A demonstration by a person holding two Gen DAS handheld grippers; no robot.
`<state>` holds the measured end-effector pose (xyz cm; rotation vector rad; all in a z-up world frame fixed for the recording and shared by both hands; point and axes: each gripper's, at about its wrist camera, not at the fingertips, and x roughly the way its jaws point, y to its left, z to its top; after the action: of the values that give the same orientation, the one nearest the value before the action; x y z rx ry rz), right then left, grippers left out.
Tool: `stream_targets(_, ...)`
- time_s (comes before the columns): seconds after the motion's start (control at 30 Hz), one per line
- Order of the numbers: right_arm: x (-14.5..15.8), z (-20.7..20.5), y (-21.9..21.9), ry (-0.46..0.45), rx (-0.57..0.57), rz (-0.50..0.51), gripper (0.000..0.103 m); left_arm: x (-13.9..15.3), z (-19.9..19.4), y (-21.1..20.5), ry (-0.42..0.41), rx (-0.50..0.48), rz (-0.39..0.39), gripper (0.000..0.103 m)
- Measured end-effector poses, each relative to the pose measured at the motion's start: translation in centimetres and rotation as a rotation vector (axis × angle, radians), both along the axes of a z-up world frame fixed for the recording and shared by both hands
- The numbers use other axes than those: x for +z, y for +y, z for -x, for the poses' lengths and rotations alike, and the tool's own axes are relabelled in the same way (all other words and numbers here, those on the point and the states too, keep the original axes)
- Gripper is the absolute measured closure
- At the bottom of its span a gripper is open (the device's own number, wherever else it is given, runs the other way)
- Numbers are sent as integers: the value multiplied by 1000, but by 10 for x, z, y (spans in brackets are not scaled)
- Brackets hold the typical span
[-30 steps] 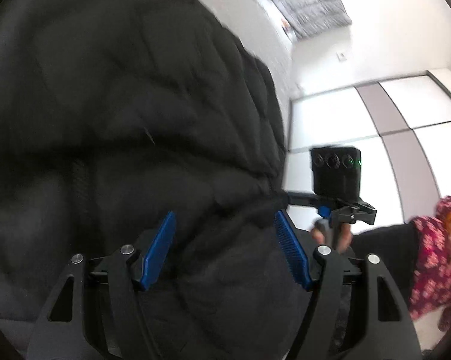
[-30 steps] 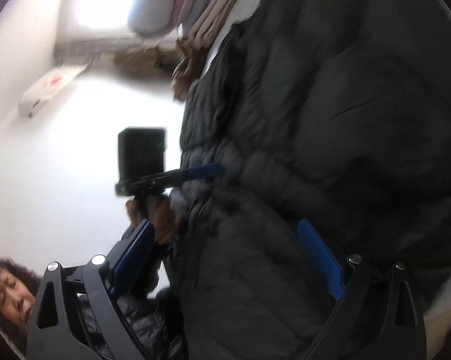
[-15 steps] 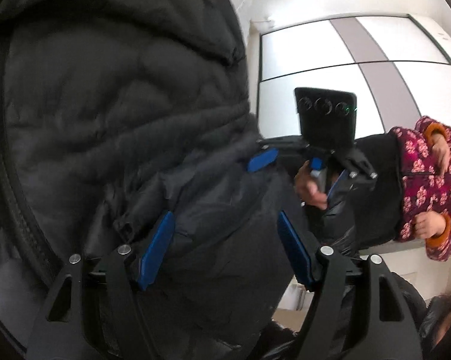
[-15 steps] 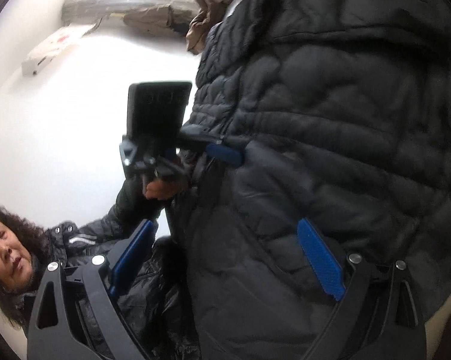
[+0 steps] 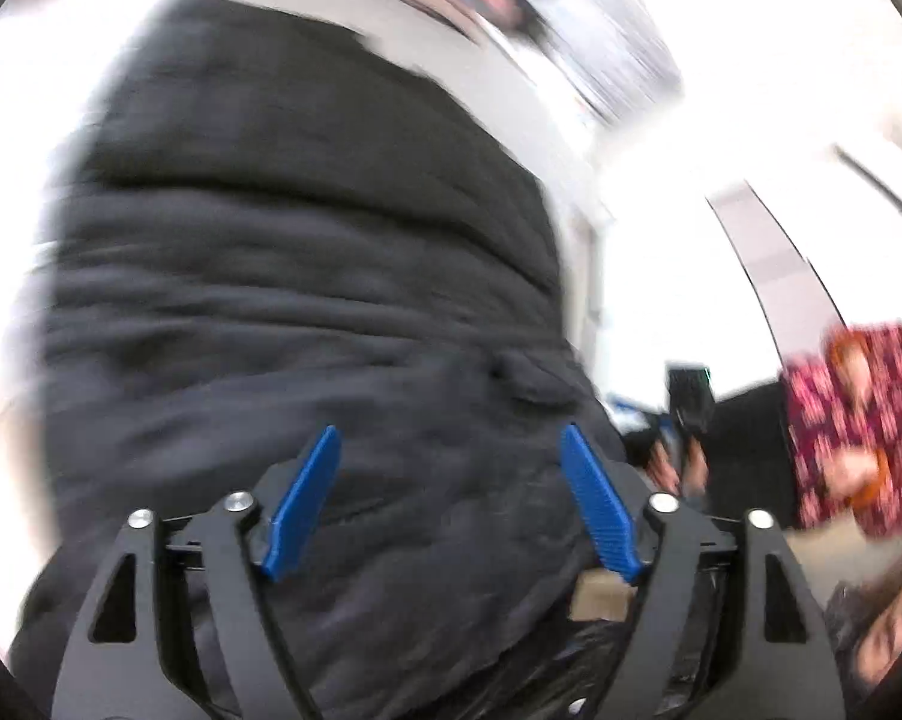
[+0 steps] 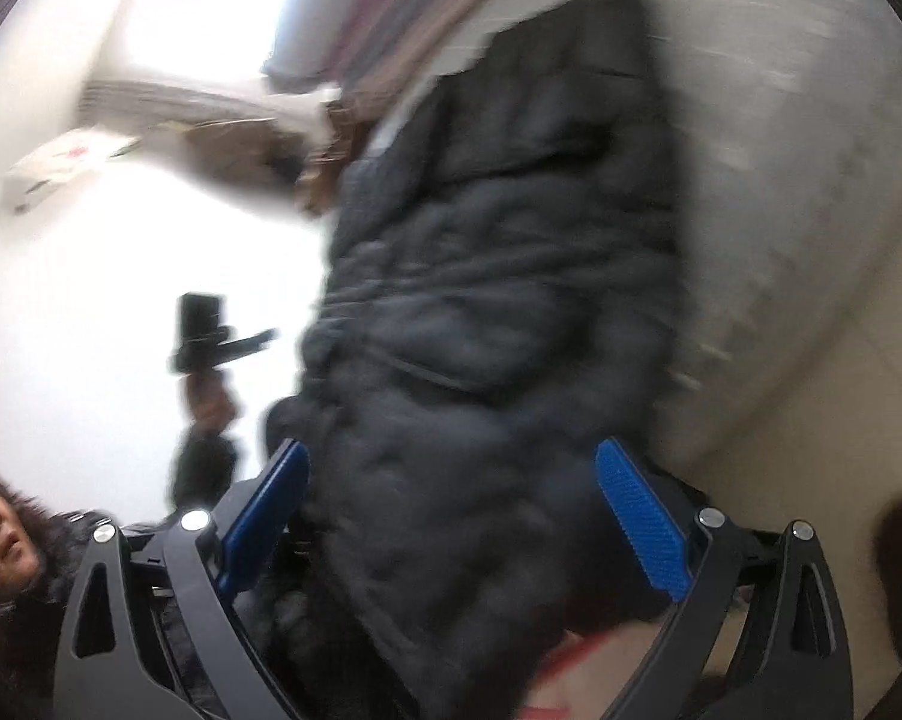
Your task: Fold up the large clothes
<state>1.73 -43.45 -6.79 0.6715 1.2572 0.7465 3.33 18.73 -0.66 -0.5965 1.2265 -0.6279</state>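
Both views are blurry. White walls (image 5: 661, 276) and a pale bed (image 6: 799, 192) show behind a big black coat (image 5: 306, 312). The coat lies between the spread fingers of the left gripper (image 5: 451, 438) and right gripper (image 6: 451, 456). Its edges are cut off.

You swung both cameras fast, so the black puffer jacket (image 5: 306, 312) blurred where it had been sharp half a second earlier. Your right hand-held gripper (image 5: 688, 402) shrank and dropped clear of the jacket's edge; your left hand-held gripper (image 6: 234, 351) likewise parted from the fabric it had touched.
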Motion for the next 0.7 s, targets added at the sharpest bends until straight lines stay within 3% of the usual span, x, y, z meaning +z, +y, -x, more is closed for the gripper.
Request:
stream_targets(0.1,-21,12,-12,60,-28,5,9,-15,25,68,67,167,-67,28)
stream_targets(0.23,-43,17,-15,95,-31,-44,9,-51,48,101,173,222,-97,28)
stream_targets(0.43,-54,22,-10,116,-14,-135,9,-110,42,94,296,218,-104,28)
stream_targets(0.6,-56,30,-10,118,-3,-203,9,-124,32,73,347,134,-185,28)
stream_targets(0.7,-57,31,-11,120,-14,-235,9,-133,29,57,376,77,-177,28)
